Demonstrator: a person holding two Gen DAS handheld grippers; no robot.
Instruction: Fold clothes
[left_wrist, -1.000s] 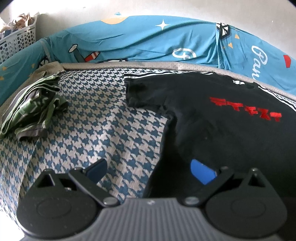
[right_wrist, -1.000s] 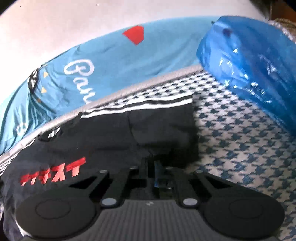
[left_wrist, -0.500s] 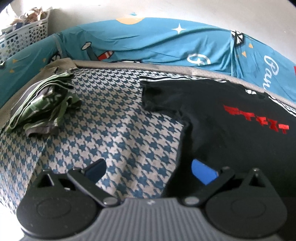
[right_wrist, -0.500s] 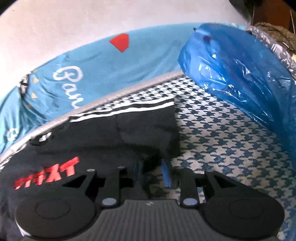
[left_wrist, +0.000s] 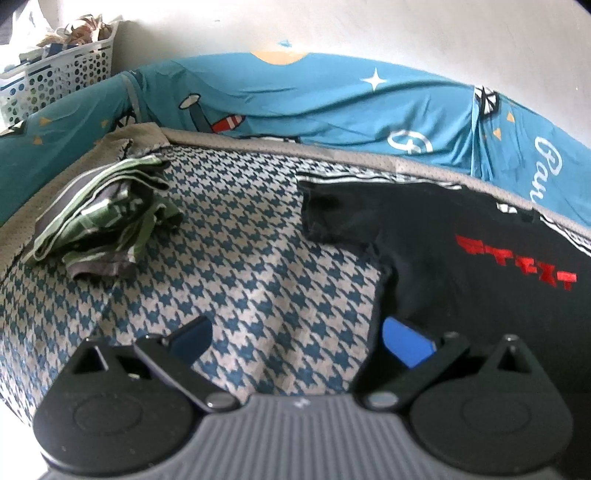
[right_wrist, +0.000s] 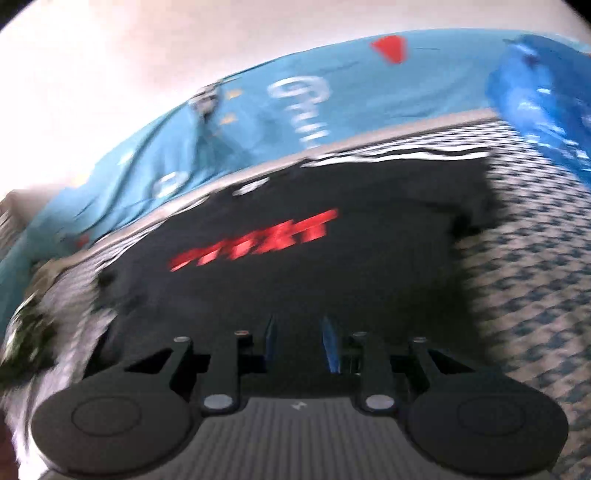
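We take the bed (left_wrist: 258, 266), with its houndstooth cover, as our landmark. The black T-shirt (left_wrist: 461, 266) lies spread flat on it, sleeve out, print up, which gives us free edges to fold. A folded green striped garment (left_wrist: 107, 225) sits well apart near the bed's far left corner, clear of the working area. Our left gripper (left_wrist: 295, 339) hovers at the shirt's side edge, fingers spread wide. Our right gripper (right_wrist: 301, 343) hangs over the shirt, fingers apart, gripping nothing.
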